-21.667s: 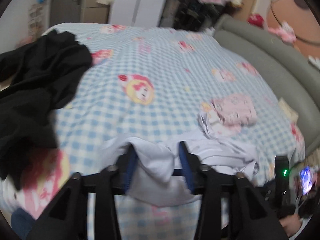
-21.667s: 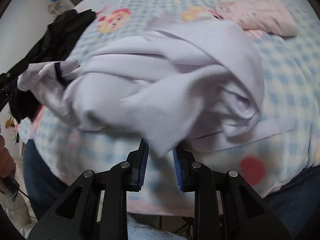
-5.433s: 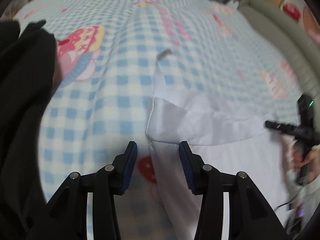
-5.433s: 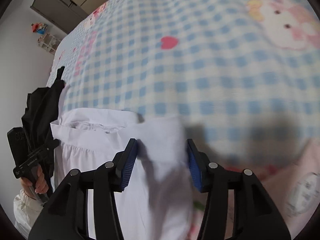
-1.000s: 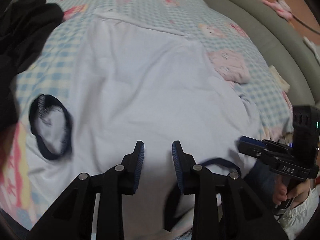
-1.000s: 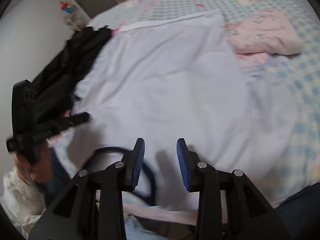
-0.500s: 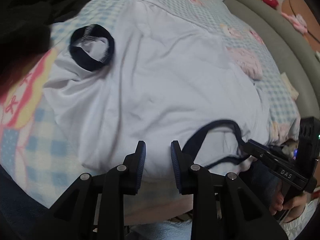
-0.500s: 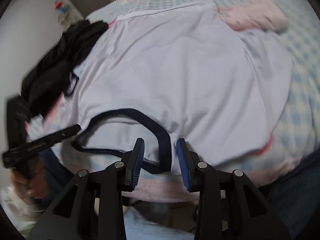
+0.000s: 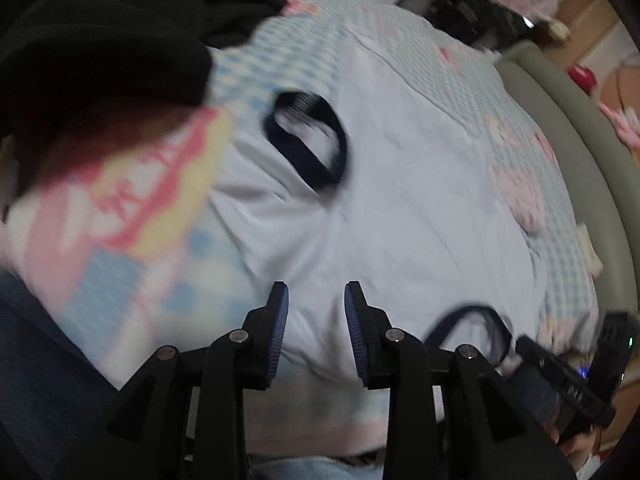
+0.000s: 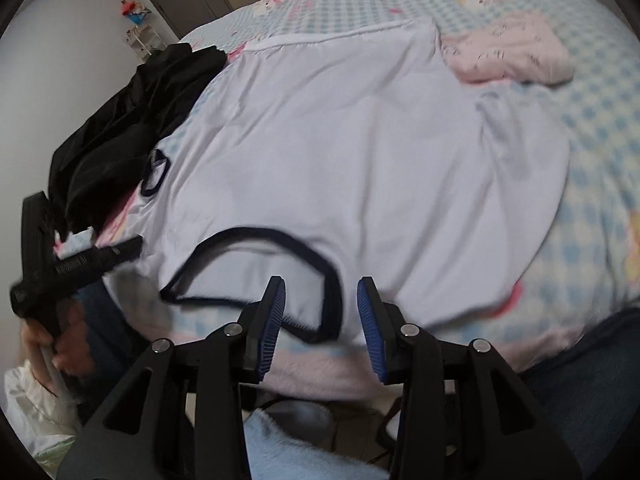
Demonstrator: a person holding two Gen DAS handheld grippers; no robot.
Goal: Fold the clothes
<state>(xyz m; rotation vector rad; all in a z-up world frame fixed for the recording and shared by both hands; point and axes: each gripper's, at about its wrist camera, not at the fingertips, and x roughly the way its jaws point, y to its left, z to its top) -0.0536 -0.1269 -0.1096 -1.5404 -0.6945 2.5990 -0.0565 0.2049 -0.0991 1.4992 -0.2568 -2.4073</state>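
A white T-shirt (image 10: 360, 140) with navy trim lies spread flat on the bed, neckline (image 10: 256, 236) toward me. My right gripper (image 10: 320, 308) hovers at the neckline's right end with its jaws opening. The navy trim passes between the pads without being pinched. My left gripper (image 9: 314, 312) hangs over the shirt's near left shoulder, its jaws opening too, with cloth below and nothing pressed. The left sleeve's navy cuff (image 9: 308, 144) lies ahead of it. Each gripper shows in the other's view: the left gripper (image 10: 76, 264) held by a hand (image 10: 64, 344), the right gripper (image 9: 560, 380).
A heap of black clothes (image 10: 128, 112) lies left of the shirt, touching its sleeve side. A folded pink garment (image 10: 508, 52) sits at the shirt's far right. The blue checked bedsheet (image 10: 600, 140) runs to a grey padded bed frame (image 9: 580, 128). My legs press against the near bed edge.
The left gripper has swung left from the neckline toward the shoulder and sleeve, rolling as it went. Both grippers' jaws stand wider. The right gripper has hardly shifted at the neckline.
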